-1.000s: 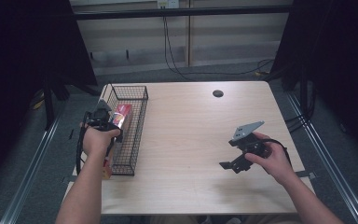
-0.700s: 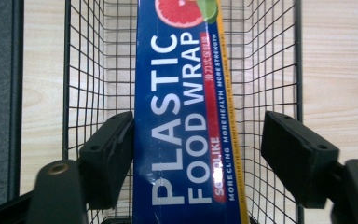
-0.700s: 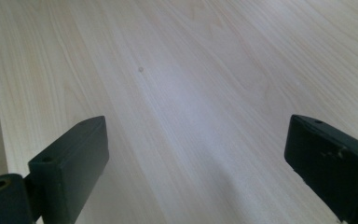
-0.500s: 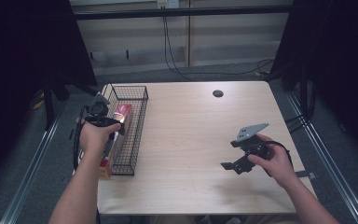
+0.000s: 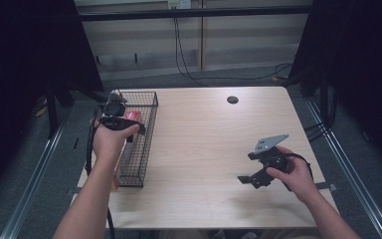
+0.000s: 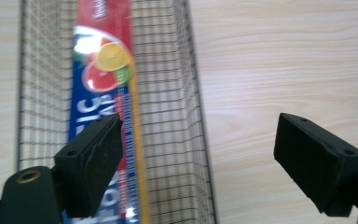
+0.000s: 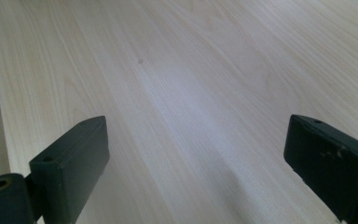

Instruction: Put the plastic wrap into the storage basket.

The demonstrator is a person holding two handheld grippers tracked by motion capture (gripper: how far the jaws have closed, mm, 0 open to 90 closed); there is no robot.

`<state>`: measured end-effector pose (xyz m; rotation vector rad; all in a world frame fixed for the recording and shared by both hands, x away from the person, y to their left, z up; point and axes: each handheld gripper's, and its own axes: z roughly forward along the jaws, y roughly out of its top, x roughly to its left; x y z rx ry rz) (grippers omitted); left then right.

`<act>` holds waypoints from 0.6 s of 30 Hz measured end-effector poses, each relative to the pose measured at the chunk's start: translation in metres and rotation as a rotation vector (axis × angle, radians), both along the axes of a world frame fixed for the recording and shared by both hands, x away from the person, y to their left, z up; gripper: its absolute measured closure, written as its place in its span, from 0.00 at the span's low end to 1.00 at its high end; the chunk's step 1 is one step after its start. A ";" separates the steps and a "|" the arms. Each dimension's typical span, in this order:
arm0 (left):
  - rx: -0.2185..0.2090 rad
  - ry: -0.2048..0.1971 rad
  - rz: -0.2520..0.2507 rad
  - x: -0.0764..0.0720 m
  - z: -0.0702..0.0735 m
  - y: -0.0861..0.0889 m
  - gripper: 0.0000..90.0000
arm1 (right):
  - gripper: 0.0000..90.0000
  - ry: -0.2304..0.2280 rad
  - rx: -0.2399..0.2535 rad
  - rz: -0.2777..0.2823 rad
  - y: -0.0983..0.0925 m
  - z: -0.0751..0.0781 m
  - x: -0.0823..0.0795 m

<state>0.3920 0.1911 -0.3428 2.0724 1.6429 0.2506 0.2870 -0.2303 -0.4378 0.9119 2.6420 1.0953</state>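
The box (image 6: 103, 93) lies inside the basket (image 5: 146, 130) — the placing step looks finished. The left gripper (image 6: 200, 154) above the basket has just been opening its jaws, nothing between them; next it should pull away. The right gripper (image 7: 196, 168), jaws apart, waits over the bench (image 5: 209, 149).

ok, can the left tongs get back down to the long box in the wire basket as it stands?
Probably yes: the left tongs hang open above the wire basket, its top is open, and nothing covers the long box.
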 end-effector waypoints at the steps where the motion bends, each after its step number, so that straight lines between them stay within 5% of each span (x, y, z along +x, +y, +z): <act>1: -0.003 -0.008 -0.011 -0.001 0.000 -0.003 0.16 | 0.07 -0.002 0.006 0.004 0.000 -0.001 0.000; 13: -0.083 -0.079 -0.100 -0.012 -0.002 -0.044 0.12 | 0.07 0.009 0.002 -0.021 -0.008 -0.007 -0.003; 18: -0.113 -0.096 -0.178 -0.018 -0.012 -0.062 0.11 | 0.07 0.013 0.020 -0.031 -0.012 -0.009 -0.003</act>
